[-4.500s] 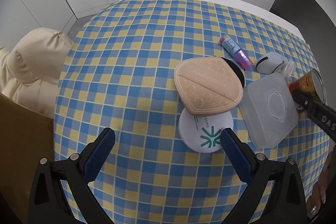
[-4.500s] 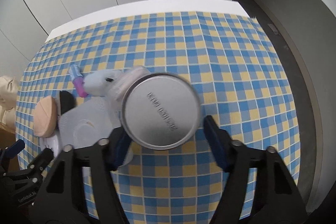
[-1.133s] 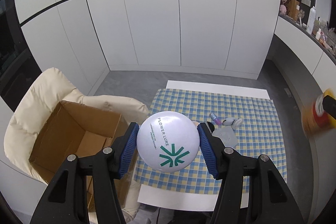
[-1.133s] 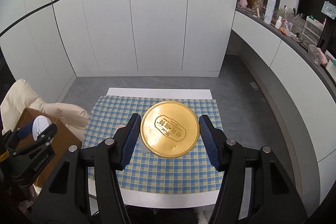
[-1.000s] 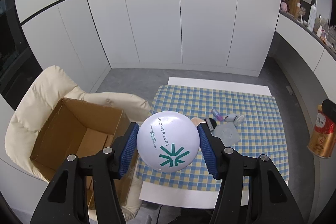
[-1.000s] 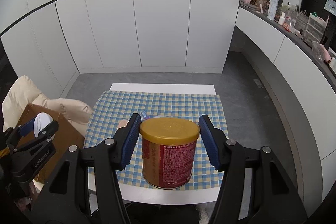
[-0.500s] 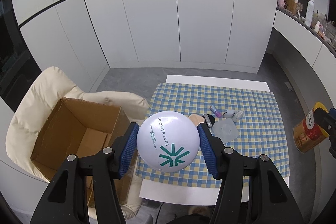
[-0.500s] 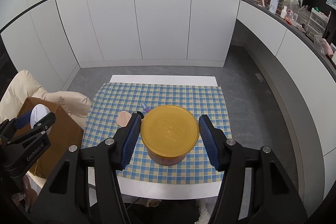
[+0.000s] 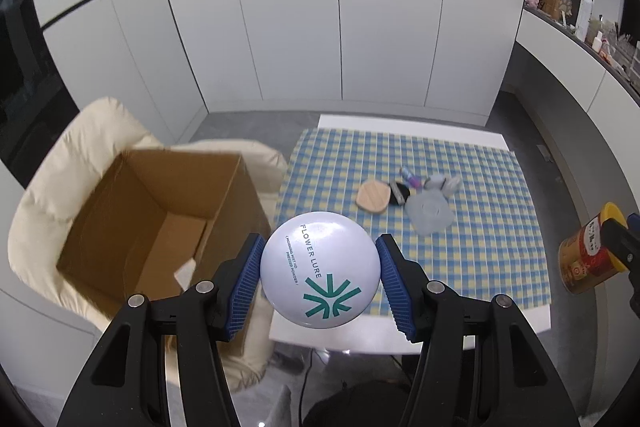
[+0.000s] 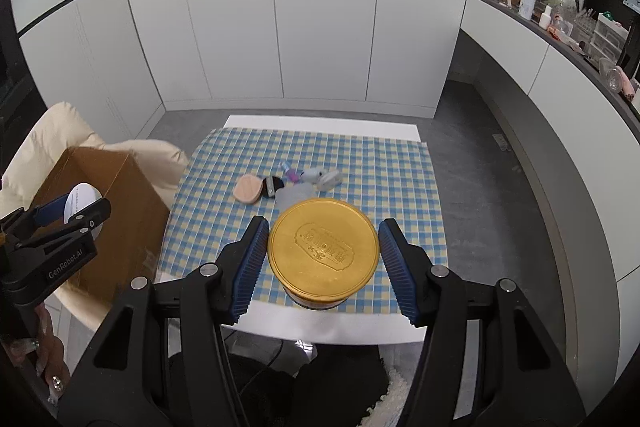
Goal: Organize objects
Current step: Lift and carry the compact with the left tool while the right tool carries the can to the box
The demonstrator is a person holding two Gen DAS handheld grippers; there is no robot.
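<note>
Left wrist view, left hand-held gripper (image 9: 318, 277) clamping white compact (image 9: 319, 274) beside open box (image 9: 160, 223), right hand-held gripper (image 10: 320, 261) clamping tin (image 10: 323, 254).

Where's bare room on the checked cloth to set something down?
The checked cloth is bare along its near edge and down both sides. It is crowded only at the centre, where the beige puff, black brush, purple tube, clear case and white mouse-like thing cluster together. The cardboard box beside the table shows bare floor too.
</note>
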